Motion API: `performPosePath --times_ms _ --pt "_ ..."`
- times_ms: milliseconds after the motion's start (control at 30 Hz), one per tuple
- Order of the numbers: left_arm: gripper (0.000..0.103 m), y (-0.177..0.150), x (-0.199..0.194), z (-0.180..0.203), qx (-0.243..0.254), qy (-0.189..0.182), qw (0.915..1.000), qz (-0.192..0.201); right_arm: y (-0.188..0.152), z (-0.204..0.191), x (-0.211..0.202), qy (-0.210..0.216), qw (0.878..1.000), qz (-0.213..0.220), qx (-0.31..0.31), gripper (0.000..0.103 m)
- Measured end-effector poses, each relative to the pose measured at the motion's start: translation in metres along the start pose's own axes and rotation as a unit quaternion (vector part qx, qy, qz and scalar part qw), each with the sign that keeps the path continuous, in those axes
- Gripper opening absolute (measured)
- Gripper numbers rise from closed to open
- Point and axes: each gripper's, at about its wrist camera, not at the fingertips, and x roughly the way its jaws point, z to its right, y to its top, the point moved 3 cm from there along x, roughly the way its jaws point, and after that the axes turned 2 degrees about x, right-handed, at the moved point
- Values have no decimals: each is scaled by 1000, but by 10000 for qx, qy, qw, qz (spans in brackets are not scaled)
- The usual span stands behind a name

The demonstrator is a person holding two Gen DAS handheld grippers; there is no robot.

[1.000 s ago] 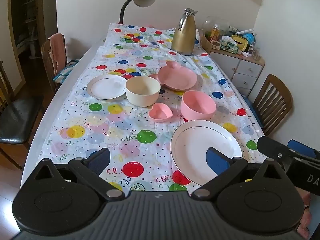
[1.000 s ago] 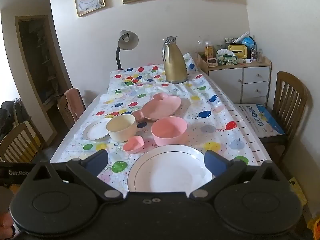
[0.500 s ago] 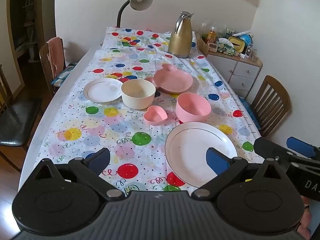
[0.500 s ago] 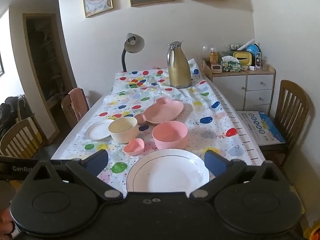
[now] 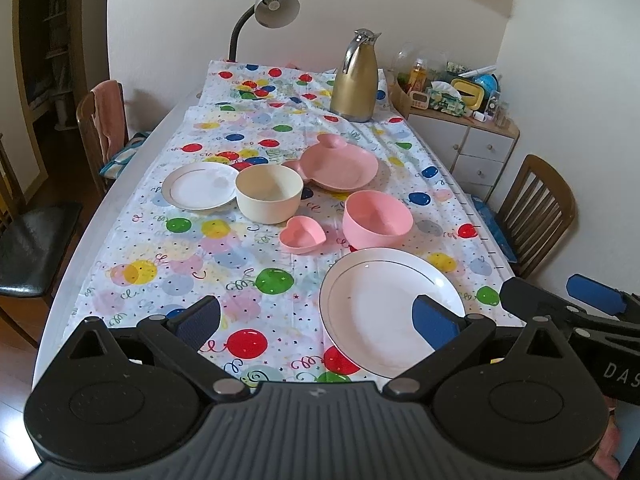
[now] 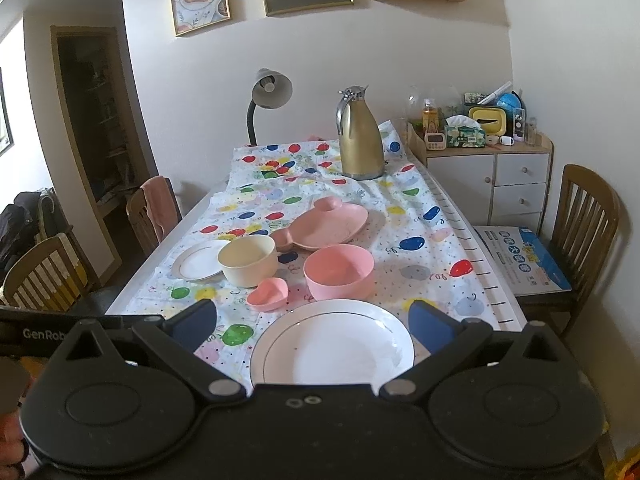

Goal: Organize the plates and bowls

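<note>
While both grippers hang above the near end of the table, nothing is held: left gripper [image 5: 316, 320] jaws spread wide, empty; right gripper [image 6: 312, 326] jaws spread wide, empty.

Items on the balloon-print tablecloth [image 5: 168, 248]:
- Large white plate [image 5: 384, 308], nearest, right of centre, below the right gripper.
- Pink bowl [image 5: 378, 220], just behind the large plate.
- Pink heart-shaped dish [image 5: 302, 235], just left of the pink bowl.
- Cream bowl [image 5: 268, 194], behind the heart dish.
- Small white plate [image 5: 198, 186], beside the cream bowl on its left.
- Pink eared plate [image 5: 336, 166], behind both bowls.
- Gold jug [image 5: 356, 80], far end, upright.
- Desk lamp [image 5: 272, 8], far edge.
</note>
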Motion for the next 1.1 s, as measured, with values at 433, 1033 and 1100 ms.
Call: performPosePath --times_ms 433,1033,1100 --pt "103 1 -7 2 10 3 10000 87 4 2 -5 64 10000 33 -61 101" --pt "103 5 4 5 -1 -84 9999 77 9 8 -1 -46 9997 89 -202 101" --pt "103 6 13 3 9 -83 10000 40 7 11 5 -139 9997 68 -175 101"
